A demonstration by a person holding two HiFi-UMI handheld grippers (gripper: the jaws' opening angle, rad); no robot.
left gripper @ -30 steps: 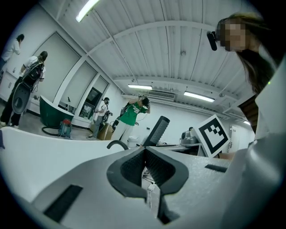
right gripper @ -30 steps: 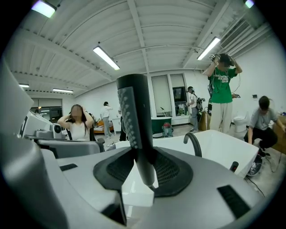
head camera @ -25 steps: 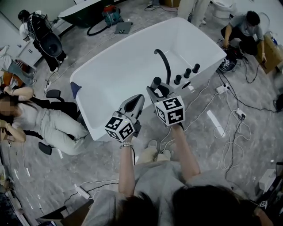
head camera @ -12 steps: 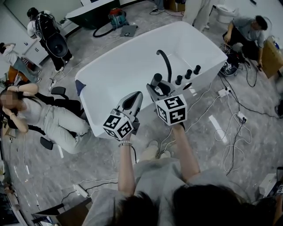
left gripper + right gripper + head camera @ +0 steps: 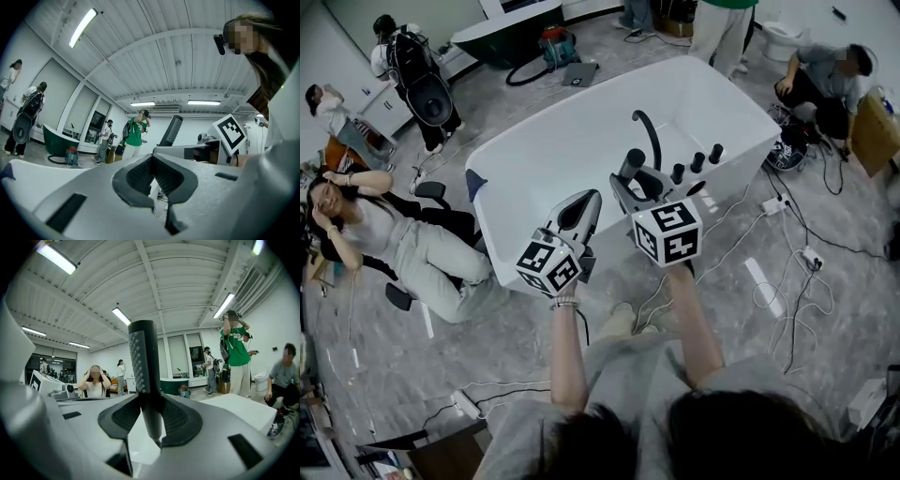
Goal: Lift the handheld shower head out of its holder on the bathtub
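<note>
I'm pinching the shower head [image 5: 143,366] in the right hand-held gripper [image 5: 630,190]: pads pressing on its dark handle from both sides, wand standing upright btwn them. In the head view it's sitting up over the near rim of the bathtub [image 5: 572,155], so I'm reading this as the lift step, prob nearly done. I can't make out the holder or the hose.

Left hand-held gripper [image 5: 584,208] is hovering just beside, jaws pressed together, carrying nothing.

Next move's calling for a clean pull up and toward me w/ a firm grip, watching for hose drag. The black spout [image 5: 650,131] is arching just behind the wand, w/ three knobs [image 5: 697,161] to its right, and I'm wanting to stay off both.

Around: cables [image 5: 792,281] trailing over the floor, a seated person [image 5: 389,239] at left, a crouching person [image 5: 830,80] far right. None's in my path.
</note>
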